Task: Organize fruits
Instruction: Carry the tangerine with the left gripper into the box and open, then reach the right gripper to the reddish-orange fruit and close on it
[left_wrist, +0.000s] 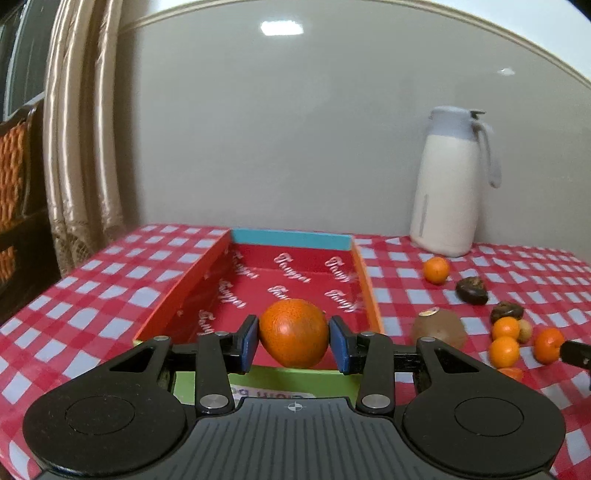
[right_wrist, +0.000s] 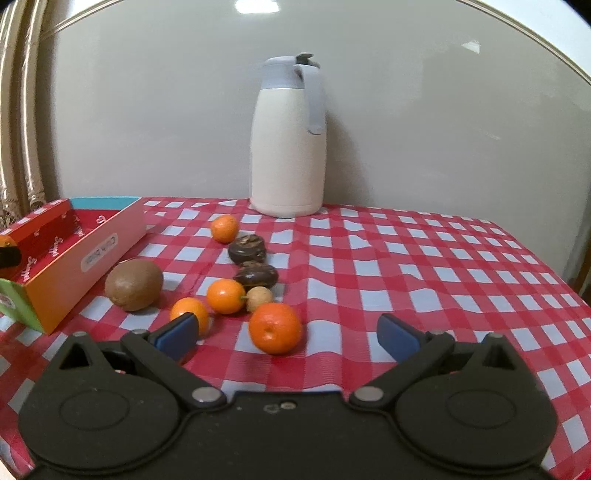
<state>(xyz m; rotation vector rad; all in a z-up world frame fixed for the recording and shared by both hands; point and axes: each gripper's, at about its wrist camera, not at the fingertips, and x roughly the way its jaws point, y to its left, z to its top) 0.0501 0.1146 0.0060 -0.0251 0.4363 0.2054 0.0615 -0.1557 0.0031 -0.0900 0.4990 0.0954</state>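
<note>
Orange (left_wrist: 293, 333) pinched between left gripper (left_wrist: 293, 341) pads, over red box (left_wrist: 295, 273) near end. Step: carrying to box; next, lower, release. Right gripper (right_wrist: 286, 334) wide, empty, mandarin (right_wrist: 275, 328) between fingers.

Table (right_wrist: 406, 258) w/ box (right_wrist: 66, 280), fruits (right_wrist: 275, 328), jug (right_wrist: 288, 147)

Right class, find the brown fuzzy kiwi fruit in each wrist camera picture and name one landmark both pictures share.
Left wrist view: the brown fuzzy kiwi fruit lies right of centre, just right of the red cardboard box.
Right wrist view: the kiwi lies left of centre, beside that box's orange side wall.
Shared landmark: the white jug with a grey lid against the wall.
</note>
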